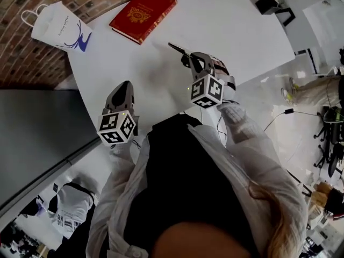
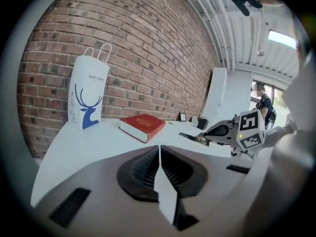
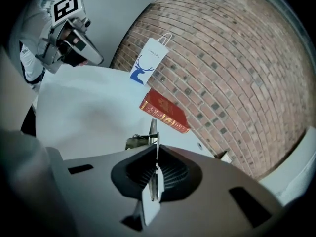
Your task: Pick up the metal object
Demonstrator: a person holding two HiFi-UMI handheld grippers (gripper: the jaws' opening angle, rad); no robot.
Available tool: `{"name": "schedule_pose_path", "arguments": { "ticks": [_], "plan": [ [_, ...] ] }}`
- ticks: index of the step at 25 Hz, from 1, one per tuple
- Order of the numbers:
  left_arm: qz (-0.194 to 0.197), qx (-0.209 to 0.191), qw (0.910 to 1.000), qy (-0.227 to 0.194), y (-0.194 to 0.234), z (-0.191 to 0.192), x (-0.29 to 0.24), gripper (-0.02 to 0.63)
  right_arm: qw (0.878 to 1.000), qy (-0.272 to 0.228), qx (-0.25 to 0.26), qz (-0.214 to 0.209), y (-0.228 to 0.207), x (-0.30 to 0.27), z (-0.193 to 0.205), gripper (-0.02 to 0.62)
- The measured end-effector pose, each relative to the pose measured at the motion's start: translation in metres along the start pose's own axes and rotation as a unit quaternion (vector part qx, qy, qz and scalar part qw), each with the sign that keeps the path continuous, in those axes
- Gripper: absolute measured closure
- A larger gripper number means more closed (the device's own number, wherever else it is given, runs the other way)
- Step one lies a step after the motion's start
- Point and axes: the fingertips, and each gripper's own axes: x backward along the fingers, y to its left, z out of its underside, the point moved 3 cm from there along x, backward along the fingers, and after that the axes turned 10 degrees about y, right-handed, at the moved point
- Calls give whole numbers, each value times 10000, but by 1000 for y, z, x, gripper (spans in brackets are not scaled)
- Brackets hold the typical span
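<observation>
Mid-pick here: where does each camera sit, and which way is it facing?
Head view: on the person's head, looking steeply down at the white table; shows torso, sleeves, left tool and right tool.
Left gripper view: on the left tool, looking along its shut jaws toward the brick wall; right tool at right.
Right gripper view: on the right tool, looking along jaws shut on the metal object; left tool upper left.
Shared: all three show the red book and paper bag.

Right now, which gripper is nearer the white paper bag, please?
Left. The bag stands ahead-left of the left gripper; the right gripper is farther right, holding the metal object.
</observation>
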Motion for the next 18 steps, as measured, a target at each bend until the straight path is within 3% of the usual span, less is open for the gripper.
{"name": "schedule_pose_path", "arguments": {
  "ticks": [5, 10, 13, 18],
  "plan": [
    [260, -194, 9995, 14, -6, -4, 24, 580, 9965, 44, -820, -173, 12, 38, 4, 581],
    [388, -257, 9989, -35, -9, -6, 44, 580, 9798, 12, -1912, -589, 26, 67, 10, 581],
    [466, -248, 9986, -43, -9, -4, 54, 580, 9636, -10, -2542, -824, 36, 79, 14, 581],
    [570, -286, 9979, -120, -10, -4, 64, 580, 9206, -245, -3707, -1200, 46, 99, 14, 583]
  ]
}}
